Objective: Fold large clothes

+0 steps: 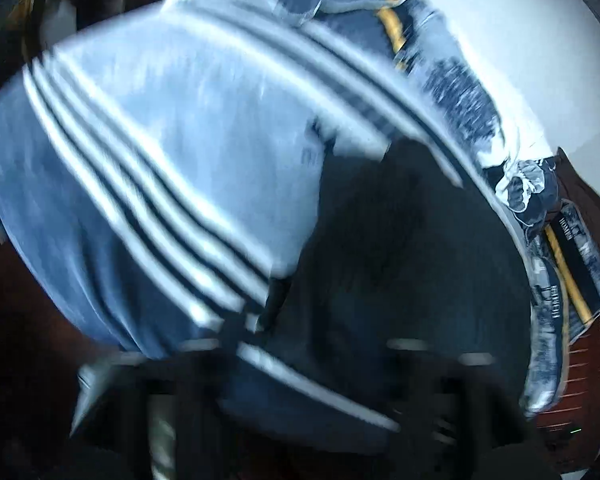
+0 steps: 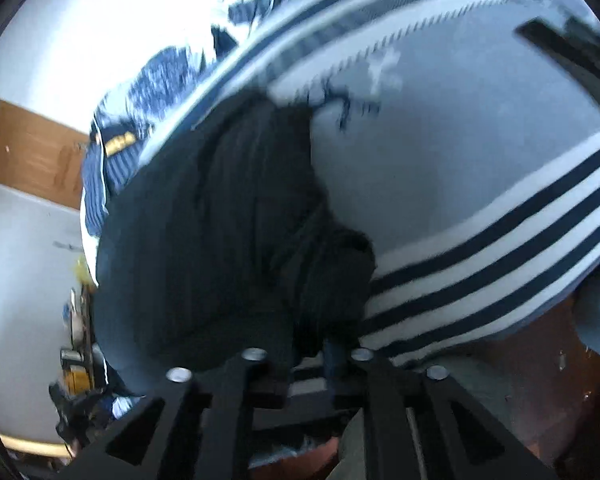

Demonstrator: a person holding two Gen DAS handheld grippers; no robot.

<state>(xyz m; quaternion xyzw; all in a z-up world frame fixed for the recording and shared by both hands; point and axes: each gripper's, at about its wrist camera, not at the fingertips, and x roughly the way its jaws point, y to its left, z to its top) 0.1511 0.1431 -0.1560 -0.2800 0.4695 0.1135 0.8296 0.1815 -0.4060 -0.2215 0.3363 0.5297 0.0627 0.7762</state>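
Observation:
A large light-grey garment [image 1: 180,140] with white and navy stripes fills the blurred left wrist view; its black part [image 1: 400,260] lies lower right. My left gripper [image 1: 292,364] stands over the striped edge with jaws wide apart, and cloth runs between them without being pressed. In the right wrist view the same garment [image 2: 460,160] spreads to the right and its black part [image 2: 220,220] to the left. My right gripper [image 2: 308,380] is partly open. Striped hem and black cloth sit in the gap, and the black cloth drapes onto the left fingertip [image 2: 274,384].
Blue-and-white patterned bedding with a yellow band [image 1: 460,92] [image 2: 160,80] lies beyond the garment. A white wall [image 2: 60,40] with a wooden panel [image 2: 36,152] stands at the left. Reddish-brown floor [image 2: 560,380] shows lower right, and clutter [image 2: 76,360] lower left.

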